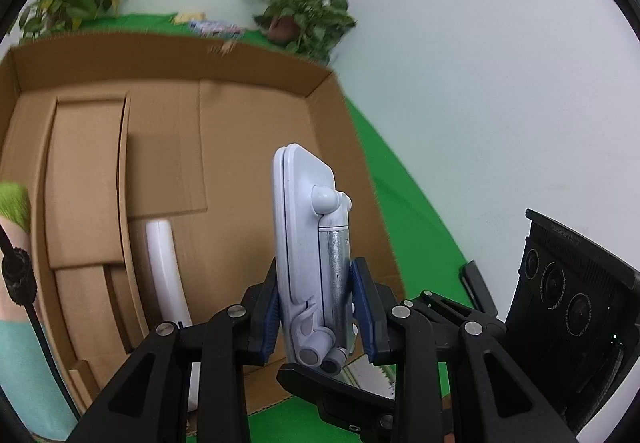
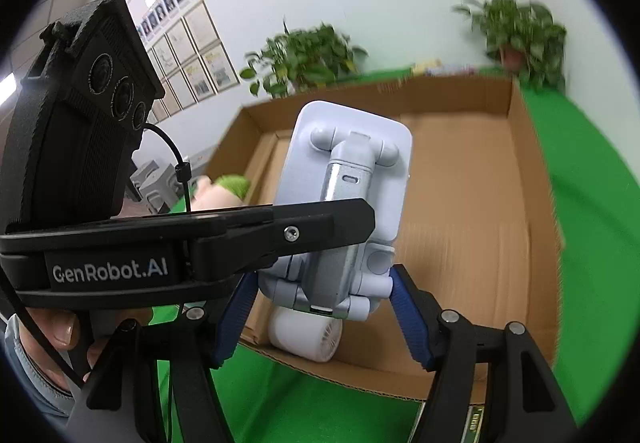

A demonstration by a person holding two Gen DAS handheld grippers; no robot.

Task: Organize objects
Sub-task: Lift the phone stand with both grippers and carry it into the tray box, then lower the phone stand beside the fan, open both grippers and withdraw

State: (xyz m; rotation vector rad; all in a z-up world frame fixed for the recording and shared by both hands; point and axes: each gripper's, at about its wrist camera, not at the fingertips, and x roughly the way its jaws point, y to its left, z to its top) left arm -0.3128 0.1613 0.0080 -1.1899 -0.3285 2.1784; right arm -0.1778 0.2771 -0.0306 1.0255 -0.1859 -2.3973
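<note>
Left wrist view: left to right, a doll, a cardboard box, the held stand, then the other tool.
Doll (image 1: 12,211): at the left edge, green hair and a pale face, outside the box's left wall; mostly cut off.
Cardboard box (image 1: 248,71): open-topped and shallow, on a green cloth (image 1: 416,203); loose cardboard sheets lie flat on its floor toward the left wall.
White fan (image 1: 166,271): a white rounded body lying inside the box near the front wall; the right wrist view shows a round grille on its end (image 2: 306,335).
Phone stand (image 1: 310,243): pale grey-white, folded, with a silver arm along its back; held upright over the box's front edge, near the front right corner.
Left gripper (image 1: 320,307): blue pads pressing the stand's two flat faces, pinching its lower half.
Right gripper (image 2: 320,299): in its own view the blue pads (image 2: 408,319) flank the stand's base (image 2: 344,203); the right pad sits at the hinge knobs, and the left one is partly hidden behind the other tool, so I cannot tell whether they press on it.
Hand (image 2: 60,339): fingers wrapped round the left tool's handle, at the lower left of the right wrist view.
Potted plants (image 1: 304,11): two, beyond the box's far wall, blurred.
</note>
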